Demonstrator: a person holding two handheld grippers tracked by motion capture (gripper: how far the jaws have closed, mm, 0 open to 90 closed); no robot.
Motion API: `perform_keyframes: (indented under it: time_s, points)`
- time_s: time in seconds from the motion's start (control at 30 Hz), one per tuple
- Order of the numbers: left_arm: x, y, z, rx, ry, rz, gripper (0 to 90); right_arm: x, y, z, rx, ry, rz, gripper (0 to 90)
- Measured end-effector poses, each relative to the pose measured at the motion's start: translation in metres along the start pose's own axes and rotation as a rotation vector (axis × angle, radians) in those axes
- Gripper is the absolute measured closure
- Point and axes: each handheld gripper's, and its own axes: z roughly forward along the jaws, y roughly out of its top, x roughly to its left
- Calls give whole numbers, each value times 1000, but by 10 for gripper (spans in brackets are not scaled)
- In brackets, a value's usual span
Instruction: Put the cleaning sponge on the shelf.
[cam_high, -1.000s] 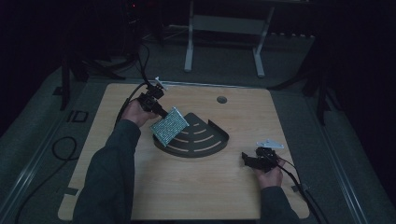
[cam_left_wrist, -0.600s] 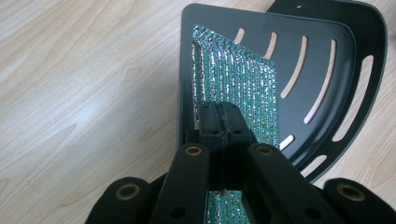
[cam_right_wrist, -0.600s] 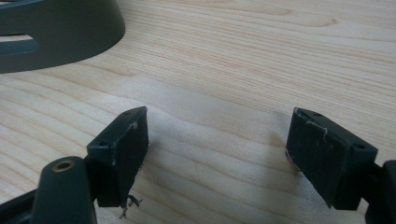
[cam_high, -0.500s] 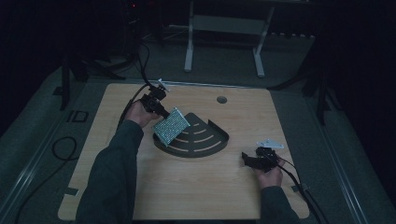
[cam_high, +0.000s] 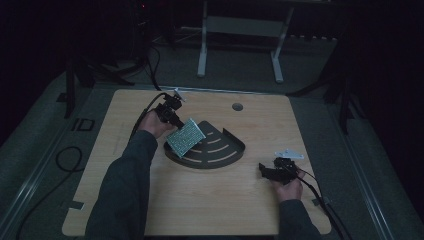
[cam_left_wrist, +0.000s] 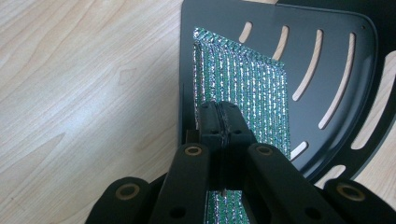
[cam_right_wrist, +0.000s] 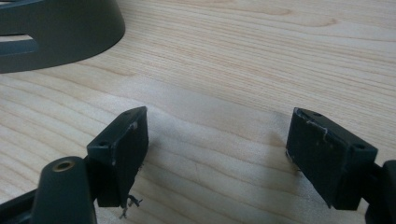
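Glittery pad (cam_left_wrist: 243, 88): clamped in left claw (cam_left_wrist: 223, 122), above dark slotted tray (cam_left_wrist: 327, 56), unreleased. Right claw (cam_right_wrist: 217, 154): open, empty, on bench (cam_right_wrist: 261, 56).

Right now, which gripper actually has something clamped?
The left gripper: its jaws are pinched shut on the glittery green scouring pad over the dark slotted tray. The right gripper stands open above bare table.
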Motion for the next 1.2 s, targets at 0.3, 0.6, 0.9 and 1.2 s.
perform_keyframes:
  time_s: [0.3, 0.6, 0.9, 1.2]
  points:
    - [0, 1, 8, 14, -10, -6, 899, 0, 0, 0, 0, 0, 0, 204]
    - [-1, 0, 15, 52, 2, 8, 895, 0, 0, 0, 0, 0, 0, 204]
    - [-1, -1, 19, 76, 14, 14, 895, 0, 0, 0, 0, 0, 0, 204]
    - [2, -4, 17, 72, 23, 5, 855, 0, 0, 0, 0, 0, 0, 204]
